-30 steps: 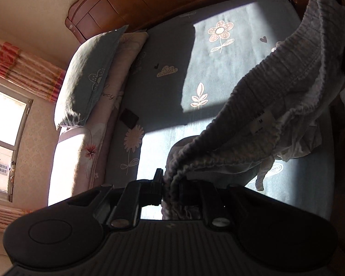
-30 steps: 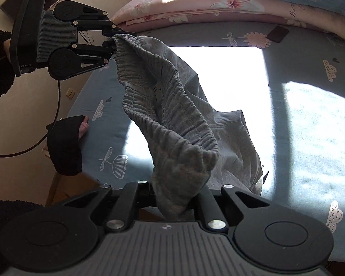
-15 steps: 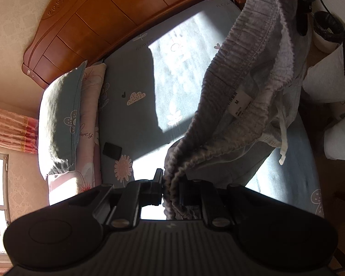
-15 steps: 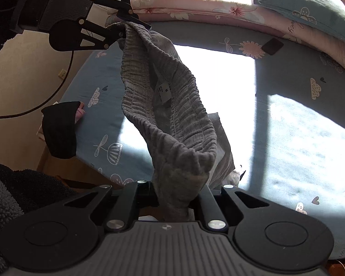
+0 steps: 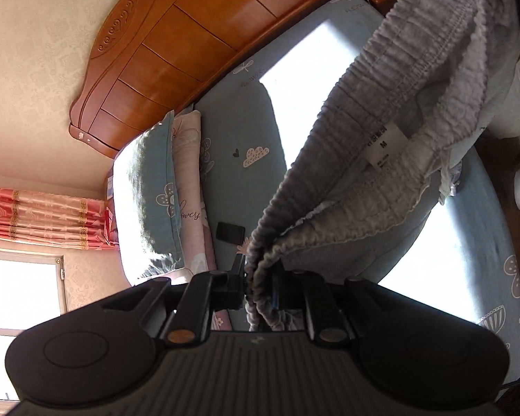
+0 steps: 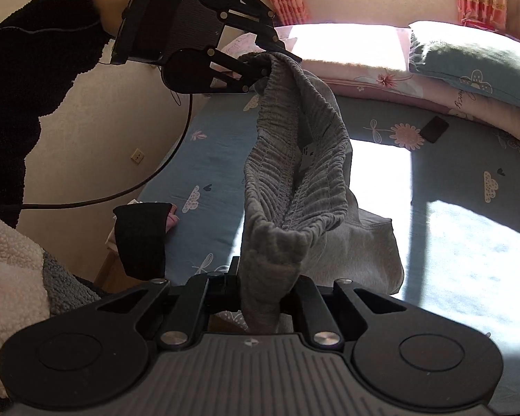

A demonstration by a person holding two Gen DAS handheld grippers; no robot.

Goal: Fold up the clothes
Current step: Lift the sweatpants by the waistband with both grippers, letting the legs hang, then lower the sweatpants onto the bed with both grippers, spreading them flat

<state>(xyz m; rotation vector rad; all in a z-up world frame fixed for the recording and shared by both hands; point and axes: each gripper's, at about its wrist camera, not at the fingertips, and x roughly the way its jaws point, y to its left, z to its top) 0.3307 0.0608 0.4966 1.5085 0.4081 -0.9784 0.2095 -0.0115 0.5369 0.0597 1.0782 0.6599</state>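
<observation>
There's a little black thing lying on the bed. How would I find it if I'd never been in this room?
Start at the wide blue bedsheet with clouds and flowers printed on it, and look toward the stacked pink and blue pillows. Just before them, next to a pink printed daisy, lies a small flat black rectangle. It is the only dark, plain, hard-edged thing there; everything near it is soft or printed.

L gripper clamps grey pants' waistband over bed.
</observation>
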